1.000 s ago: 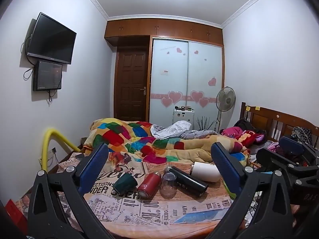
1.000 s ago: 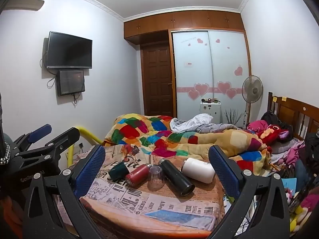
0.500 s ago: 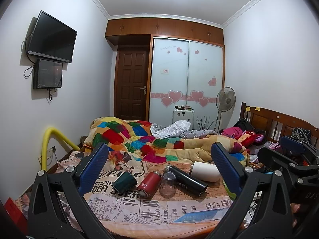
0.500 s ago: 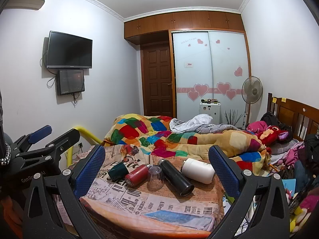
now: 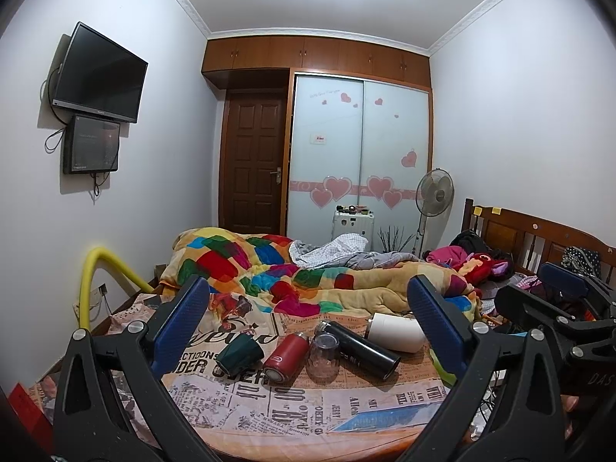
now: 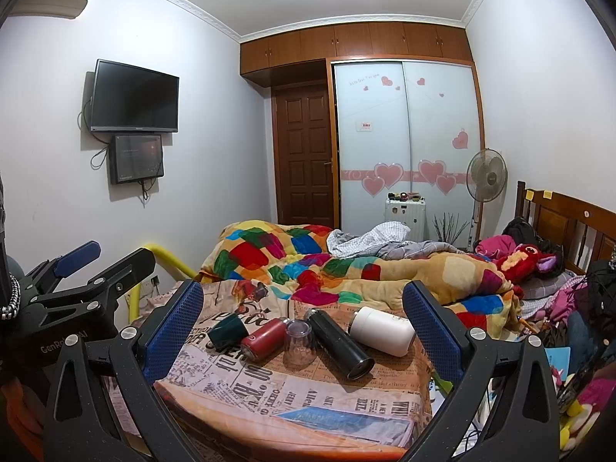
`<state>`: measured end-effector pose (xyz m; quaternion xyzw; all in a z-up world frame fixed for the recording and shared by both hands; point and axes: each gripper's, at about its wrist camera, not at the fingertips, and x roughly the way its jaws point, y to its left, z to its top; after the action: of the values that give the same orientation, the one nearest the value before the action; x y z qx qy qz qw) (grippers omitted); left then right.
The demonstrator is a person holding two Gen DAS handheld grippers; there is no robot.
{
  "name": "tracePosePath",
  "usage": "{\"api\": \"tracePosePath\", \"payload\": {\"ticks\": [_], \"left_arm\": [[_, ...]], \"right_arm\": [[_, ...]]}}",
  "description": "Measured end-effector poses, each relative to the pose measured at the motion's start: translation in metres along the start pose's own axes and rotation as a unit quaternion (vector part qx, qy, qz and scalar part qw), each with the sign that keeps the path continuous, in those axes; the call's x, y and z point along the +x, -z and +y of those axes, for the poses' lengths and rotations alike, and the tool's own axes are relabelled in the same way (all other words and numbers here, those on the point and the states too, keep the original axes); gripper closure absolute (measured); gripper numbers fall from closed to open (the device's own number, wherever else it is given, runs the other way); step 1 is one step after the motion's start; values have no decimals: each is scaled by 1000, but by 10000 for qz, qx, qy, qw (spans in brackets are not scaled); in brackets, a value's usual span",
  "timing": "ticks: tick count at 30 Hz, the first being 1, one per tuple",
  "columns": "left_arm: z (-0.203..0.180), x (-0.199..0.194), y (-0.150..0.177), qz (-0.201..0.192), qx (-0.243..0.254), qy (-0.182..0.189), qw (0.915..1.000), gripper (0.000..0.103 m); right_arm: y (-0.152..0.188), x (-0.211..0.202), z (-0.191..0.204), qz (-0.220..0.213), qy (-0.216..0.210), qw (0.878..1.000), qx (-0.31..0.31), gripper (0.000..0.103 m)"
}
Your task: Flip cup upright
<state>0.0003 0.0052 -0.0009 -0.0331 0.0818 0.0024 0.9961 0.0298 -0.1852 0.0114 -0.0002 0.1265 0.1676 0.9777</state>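
Left tongs (image 5: 308,327) slightly nearer (table (image 5: 346,427) edge)

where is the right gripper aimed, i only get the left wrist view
observer: At the table. In its own view the right gripper is wide open and touches nothing; the green cup lies on its side just inside the left finger.
operator: can it see my left gripper
observer: Yes. The left gripper shows at that view's left edge, off the table's left side, jaws apart and holding nothing.
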Motion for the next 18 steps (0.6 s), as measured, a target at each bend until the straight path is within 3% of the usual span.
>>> {"api": "tracePosePath", "payload": {"ticks": [18], "left_arm": [[-5,-2,-2,-21,20,6,10000,0]], "right_arm": [[-3,-2,0,-12,-1,10000,-5,0]]}}
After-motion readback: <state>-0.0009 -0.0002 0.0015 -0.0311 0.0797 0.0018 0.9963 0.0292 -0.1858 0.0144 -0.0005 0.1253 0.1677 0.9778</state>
